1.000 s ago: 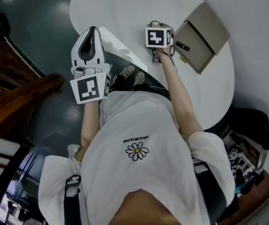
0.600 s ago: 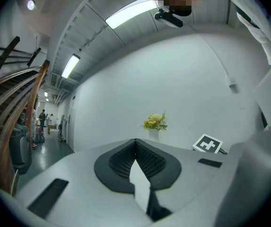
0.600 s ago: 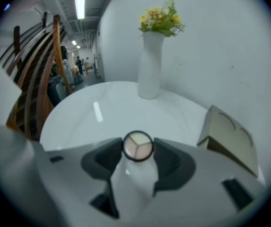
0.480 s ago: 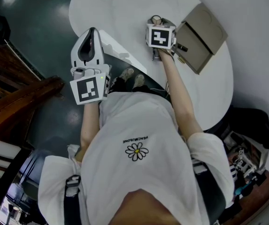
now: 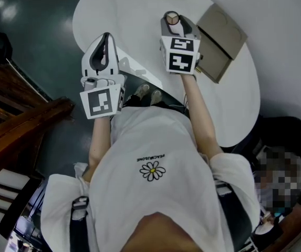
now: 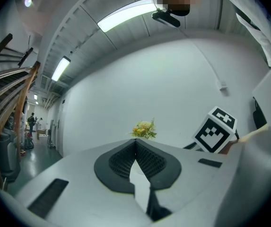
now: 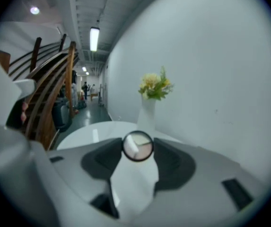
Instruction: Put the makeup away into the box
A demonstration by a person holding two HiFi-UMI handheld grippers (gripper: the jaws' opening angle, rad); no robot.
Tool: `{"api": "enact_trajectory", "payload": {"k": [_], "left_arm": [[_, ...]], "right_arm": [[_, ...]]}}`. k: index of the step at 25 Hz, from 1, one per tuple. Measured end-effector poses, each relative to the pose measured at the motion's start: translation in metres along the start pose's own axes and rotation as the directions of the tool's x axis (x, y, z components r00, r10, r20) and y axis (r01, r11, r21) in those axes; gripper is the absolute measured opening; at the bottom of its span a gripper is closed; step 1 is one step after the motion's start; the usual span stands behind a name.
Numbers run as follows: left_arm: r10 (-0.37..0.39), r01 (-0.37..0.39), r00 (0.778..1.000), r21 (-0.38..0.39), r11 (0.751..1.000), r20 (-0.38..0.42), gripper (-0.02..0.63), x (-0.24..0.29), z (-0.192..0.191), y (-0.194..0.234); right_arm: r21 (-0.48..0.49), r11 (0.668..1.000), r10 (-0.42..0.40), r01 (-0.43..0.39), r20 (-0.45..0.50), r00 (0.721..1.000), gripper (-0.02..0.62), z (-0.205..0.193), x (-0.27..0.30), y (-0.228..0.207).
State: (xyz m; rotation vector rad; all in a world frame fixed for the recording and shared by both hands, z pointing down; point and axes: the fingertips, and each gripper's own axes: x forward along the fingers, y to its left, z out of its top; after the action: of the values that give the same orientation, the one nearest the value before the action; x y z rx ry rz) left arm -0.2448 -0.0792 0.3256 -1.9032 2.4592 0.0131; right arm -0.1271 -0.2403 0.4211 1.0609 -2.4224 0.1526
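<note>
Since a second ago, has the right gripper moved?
Yes. The right gripper, shut on the round jar, has risen from the white table toward the camera, beside the tan box.

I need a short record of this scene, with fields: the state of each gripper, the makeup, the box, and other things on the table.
left gripper: jaws together, nothing between them
right gripper: closed on the round makeup item, held above the table
box: tan, on the table, to the right of the right gripper in the head view
table: white, rounded edge
vase of flowers: white vase, yellow flowers, beyond the right gripper
task state: the makeup item is not yet in the box
</note>
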Motion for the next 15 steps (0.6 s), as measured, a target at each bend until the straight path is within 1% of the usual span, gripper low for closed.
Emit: {"api": "enact_trajectory", "payload": {"k": [3, 6, 8, 10, 12, 15], "left_arm": [[-0.046, 0.046, 0.999, 0.012, 0.999, 0.026, 0.02, 0.01, 0.009, -0.019], [-0.082, 0.082, 0.996, 0.027, 0.996, 0.029, 0.02, 0.016, 0.015, -0.033], [-0.118, 0.117, 0.991, 0.025, 0.993, 0.055, 0.02, 0.019, 0.021, -0.046], [-0.149, 0.147, 0.986, 0.025, 0.989, 0.078, 0.02, 0.023, 0.025, -0.057], [-0.169, 0.168, 0.982, 0.026, 0.986, 0.087, 0.02, 0.027, 0.027, -0.067], [-0.202, 0.2, 0.974, 0.027, 0.979, 0.103, 0.02, 0.035, 0.031, -0.084]], "right_arm": [[0.018, 1.0, 0.004, -0.006, 0.111, 0.994, 0.229, 0.024, -0.028, -0.006], [0.043, 0.999, -0.011, 0.002, 0.204, 0.979, 0.229, 0.041, -0.059, -0.011], [0.058, 0.998, -0.031, 0.017, 0.253, 0.967, 0.229, 0.047, -0.08, -0.016], [0.071, 0.997, -0.039, 0.019, 0.295, 0.955, 0.229, 0.05, -0.098, -0.019], [0.075, 0.997, -0.029, 0.005, 0.327, 0.945, 0.229, 0.049, -0.111, -0.02], [0.079, 0.997, -0.014, -0.014, 0.346, 0.938, 0.229, 0.042, -0.12, -0.022]]}}
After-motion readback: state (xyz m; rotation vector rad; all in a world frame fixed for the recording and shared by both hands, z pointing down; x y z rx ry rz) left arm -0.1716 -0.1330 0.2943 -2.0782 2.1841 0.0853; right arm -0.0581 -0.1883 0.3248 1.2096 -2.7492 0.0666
